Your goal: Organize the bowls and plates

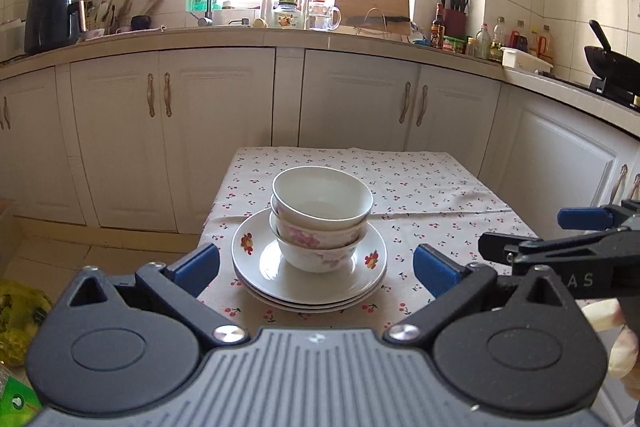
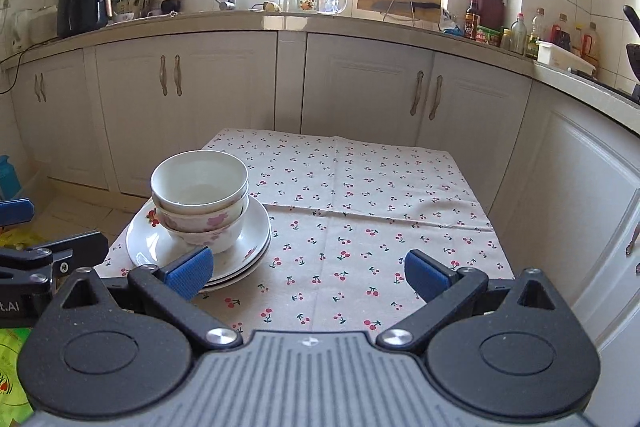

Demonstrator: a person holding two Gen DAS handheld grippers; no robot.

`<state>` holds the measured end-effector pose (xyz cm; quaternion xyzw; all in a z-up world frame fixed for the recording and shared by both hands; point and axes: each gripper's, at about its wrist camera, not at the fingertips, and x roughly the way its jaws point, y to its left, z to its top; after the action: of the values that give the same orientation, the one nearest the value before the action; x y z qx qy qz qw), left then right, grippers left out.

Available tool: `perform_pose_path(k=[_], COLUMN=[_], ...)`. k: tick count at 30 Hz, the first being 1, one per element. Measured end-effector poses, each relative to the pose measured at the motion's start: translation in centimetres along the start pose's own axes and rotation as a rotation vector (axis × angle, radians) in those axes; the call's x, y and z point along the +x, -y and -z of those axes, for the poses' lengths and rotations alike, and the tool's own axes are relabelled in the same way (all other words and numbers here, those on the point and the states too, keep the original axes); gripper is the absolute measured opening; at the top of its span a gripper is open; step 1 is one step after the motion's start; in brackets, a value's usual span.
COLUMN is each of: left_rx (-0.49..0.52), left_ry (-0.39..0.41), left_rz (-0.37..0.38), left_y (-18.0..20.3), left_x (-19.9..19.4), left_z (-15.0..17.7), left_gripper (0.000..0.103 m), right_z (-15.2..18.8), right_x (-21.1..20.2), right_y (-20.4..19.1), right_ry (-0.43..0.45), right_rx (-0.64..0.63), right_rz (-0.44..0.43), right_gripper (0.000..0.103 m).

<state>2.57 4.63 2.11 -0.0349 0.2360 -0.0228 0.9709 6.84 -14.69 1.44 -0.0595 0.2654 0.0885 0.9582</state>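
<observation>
On the cherry-print tablecloth [image 2: 360, 219], bowls [image 1: 320, 215] sit nested on stacked plates [image 1: 310, 267]; left gripper [image 1: 316, 265] and right gripper [image 2: 306, 271] gape, empty. Advise withdrawing level, clear of rims.

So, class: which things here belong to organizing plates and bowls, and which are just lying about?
Job: stacked bowls; plates; left gripper; right gripper.
Lying about: wok; air fryer; cutting board; knife block.
</observation>
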Motion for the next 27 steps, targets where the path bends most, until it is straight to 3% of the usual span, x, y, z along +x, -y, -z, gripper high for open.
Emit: perform_pose_path(k=[11, 27], left_rx=[0.002, -0.011], left_ry=[0.028, 0.033], left_rz=[-0.038, -0.035], left_y=[1.0, 1.1], left_x=[-1.2, -1.4], left_z=[0.2, 0.2], left_gripper=[0.102, 0.102], right_z=[0.4, 0.6], right_x=[-1.0, -1.5], right_y=[-0.6, -0.9], right_ry=[0.033, 0.05], right_rx=[-0.016, -0.017], right_rz=[0.014, 0.032], right_gripper=[0.103, 0.103])
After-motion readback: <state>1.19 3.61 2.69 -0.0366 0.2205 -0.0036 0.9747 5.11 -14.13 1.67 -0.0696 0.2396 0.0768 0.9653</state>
